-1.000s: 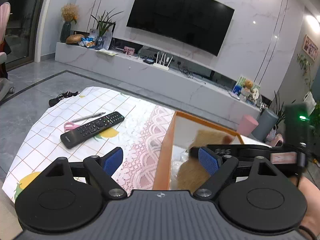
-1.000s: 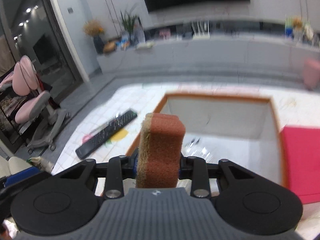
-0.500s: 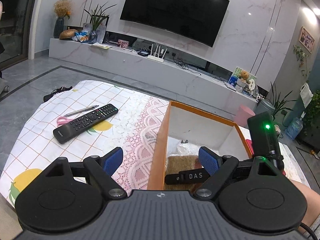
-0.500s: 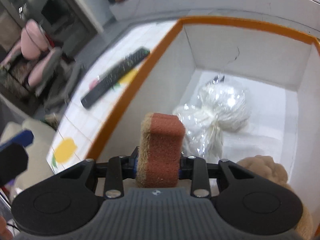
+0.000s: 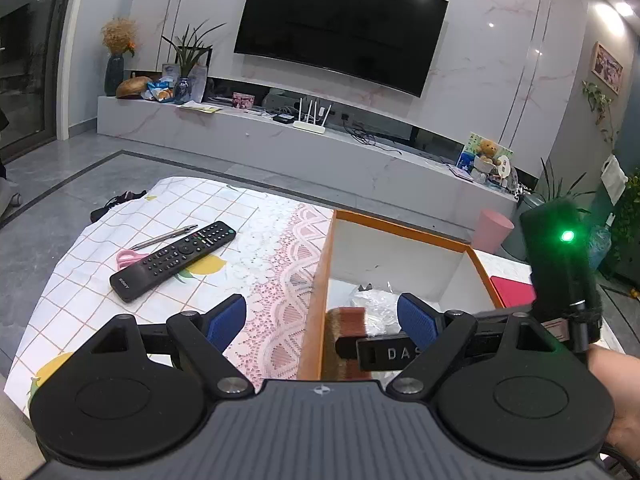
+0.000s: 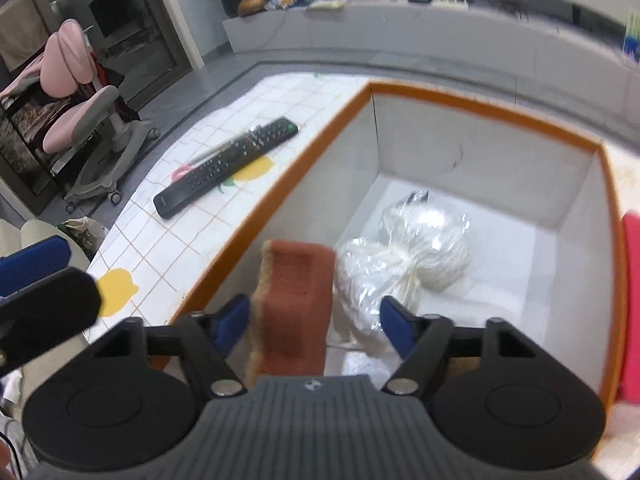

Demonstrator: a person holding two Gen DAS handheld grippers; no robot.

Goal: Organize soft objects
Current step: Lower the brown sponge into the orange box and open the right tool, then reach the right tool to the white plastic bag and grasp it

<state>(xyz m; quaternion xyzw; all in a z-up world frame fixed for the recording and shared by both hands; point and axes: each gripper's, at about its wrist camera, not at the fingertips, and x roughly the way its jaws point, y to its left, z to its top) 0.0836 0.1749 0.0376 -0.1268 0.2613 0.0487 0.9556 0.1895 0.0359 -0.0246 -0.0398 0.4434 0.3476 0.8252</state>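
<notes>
The sponge (image 6: 294,304) stands on end between the jaws of the right gripper (image 6: 316,320), its long axis running up and away from the camera, its rust-coloured face toward the lens and its tan scrub layer along the left edge. Those jaws have just been opening: the left pad sits at or just beside the tan edge, while the right pad stands clear with a gap on that side, so the sponge is no longer pinched and looks to be released. It sits inside the orange-rimmed box (image 6: 484,108), near the near-left wall, just beside a clear bag of white stuffing (image 6: 404,260) that lies toward the middle of the floor. In my judgement the coming move turns on drawing the right gripper back along the sponge's long axis, so neither pad drags it over. The left gripper (image 5: 322,322) hovers with its jaws wide and nothing between them, straddling the box's left wall above the patterned cloth on the bench (image 5: 240,216), where a remote (image 5: 174,260) lies. The right gripper is nearer the sponge.
</notes>
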